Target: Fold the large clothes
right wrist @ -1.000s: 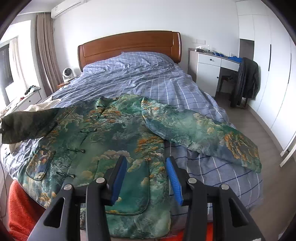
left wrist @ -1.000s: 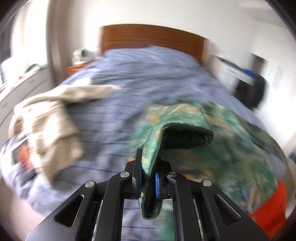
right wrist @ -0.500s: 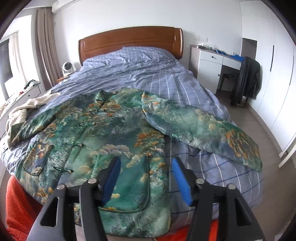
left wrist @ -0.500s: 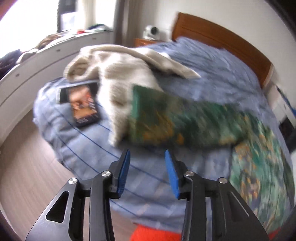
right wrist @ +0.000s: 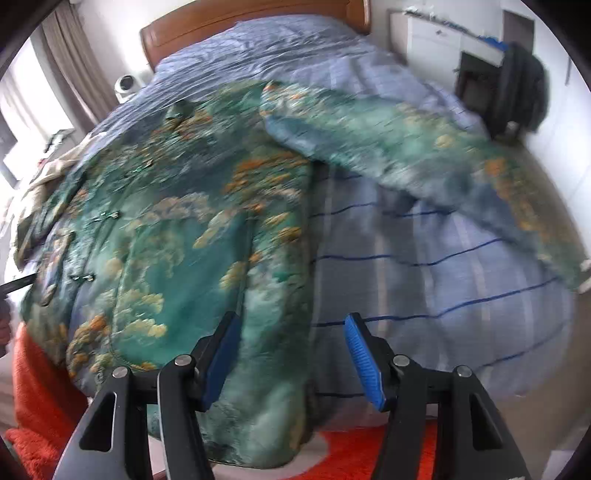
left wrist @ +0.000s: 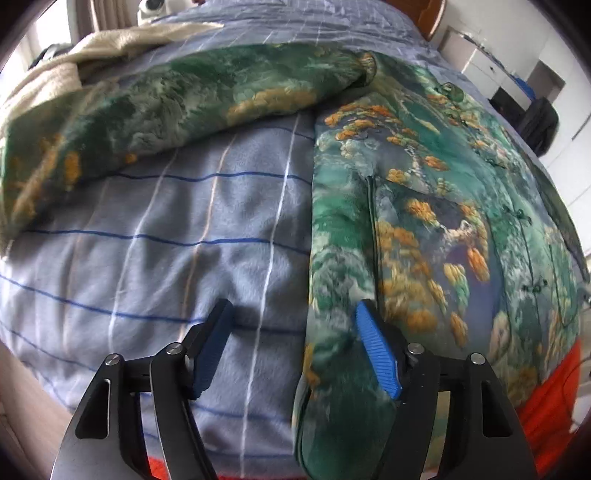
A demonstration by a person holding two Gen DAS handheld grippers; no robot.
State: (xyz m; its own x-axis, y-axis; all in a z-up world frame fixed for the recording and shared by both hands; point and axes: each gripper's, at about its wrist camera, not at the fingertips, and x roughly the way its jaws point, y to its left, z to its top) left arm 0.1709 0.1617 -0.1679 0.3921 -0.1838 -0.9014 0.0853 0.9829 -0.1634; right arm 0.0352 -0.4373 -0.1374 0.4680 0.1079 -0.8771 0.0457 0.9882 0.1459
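**Two open grippers at the hem of a spread jacket**

One green jacket (right wrist: pixel 177 229) with orange and cream cloud patterns lies spread front-up across the foot of the bed (right wrist: pixel 424 280), its hem hanging over the near edge. In the right wrist view its body fills the area from 9 to 12 o'clock, and one sleeve (right wrist: pixel 417 155) stretches out toward 2 o'clock over the blue checked duvet; this view is blurred. In the left wrist view the jacket body (left wrist: pixel 436 221) sits from 1 to 5 o'clock, and the other sleeve (left wrist: pixel 177 107) runs away toward 10 o'clock, its far end lying on a cream garment (left wrist: pixel 48 74).

The left gripper (left wrist: pixel 291 347) has its jaws wide apart, empty, straddling the jacket's side edge near the hem: one blue pad over bare duvet, the other over the fabric. The right gripper (right wrist: pixel 291 354) is likewise spread and holds nothing, one pad over the jacket's other side edge, the other over the duvet.

Beyond, at 12 o'clock, stands a wooden headboard (right wrist: pixel 251 14). A dark coat (right wrist: pixel 524 85) hangs at 2 o'clock by white furniture (right wrist: pixel 428 40). An orange rug (right wrist: pixel 40 402) lies below the bed's edge
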